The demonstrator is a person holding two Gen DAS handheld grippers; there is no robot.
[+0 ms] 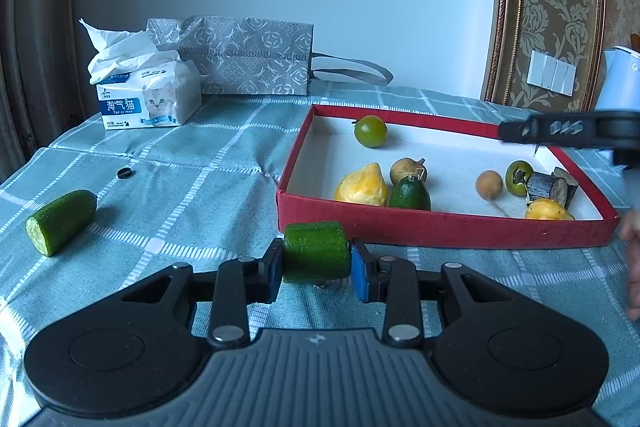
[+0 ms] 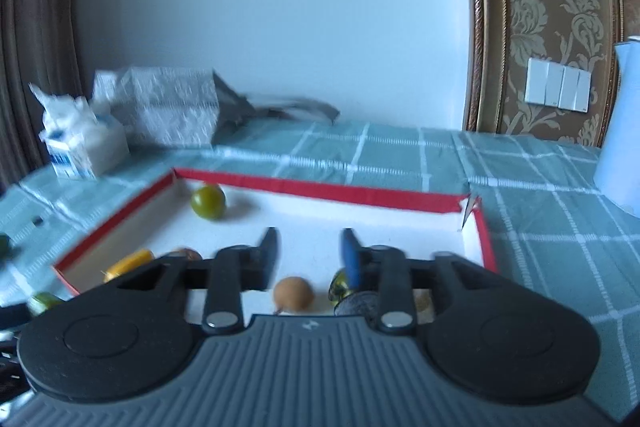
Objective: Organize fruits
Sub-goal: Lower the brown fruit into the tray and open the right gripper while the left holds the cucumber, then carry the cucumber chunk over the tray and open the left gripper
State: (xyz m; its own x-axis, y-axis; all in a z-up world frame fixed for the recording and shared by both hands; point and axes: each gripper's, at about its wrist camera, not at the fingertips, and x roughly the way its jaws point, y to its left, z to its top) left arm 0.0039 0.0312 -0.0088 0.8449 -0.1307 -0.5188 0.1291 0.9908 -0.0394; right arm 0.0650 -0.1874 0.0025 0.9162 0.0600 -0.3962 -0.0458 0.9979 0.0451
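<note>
My left gripper (image 1: pixel 316 259) is shut on a green cucumber piece (image 1: pixel 316 251), held just in front of the near wall of the red tray (image 1: pixel 440 227). A second cucumber piece (image 1: pixel 60 221) lies on the cloth at the left. In the tray lie a green round fruit (image 1: pixel 371 131), a yellow fruit (image 1: pixel 362 185), an avocado (image 1: pixel 410 193), brown fruits (image 1: pixel 489 184) and others. My right gripper (image 2: pixel 308 255) is open and empty above the tray (image 2: pixel 320 189), over a brown fruit (image 2: pixel 293 294). It also shows at the right edge of the left wrist view (image 1: pixel 568 129).
A tissue pack (image 1: pixel 148 99) and a grey patterned bag (image 1: pixel 248 57) stand at the back left. A small black ring (image 1: pixel 124 172) lies on the checked tablecloth. A white kettle (image 2: pixel 620 131) stands at the right. A wall is behind the table.
</note>
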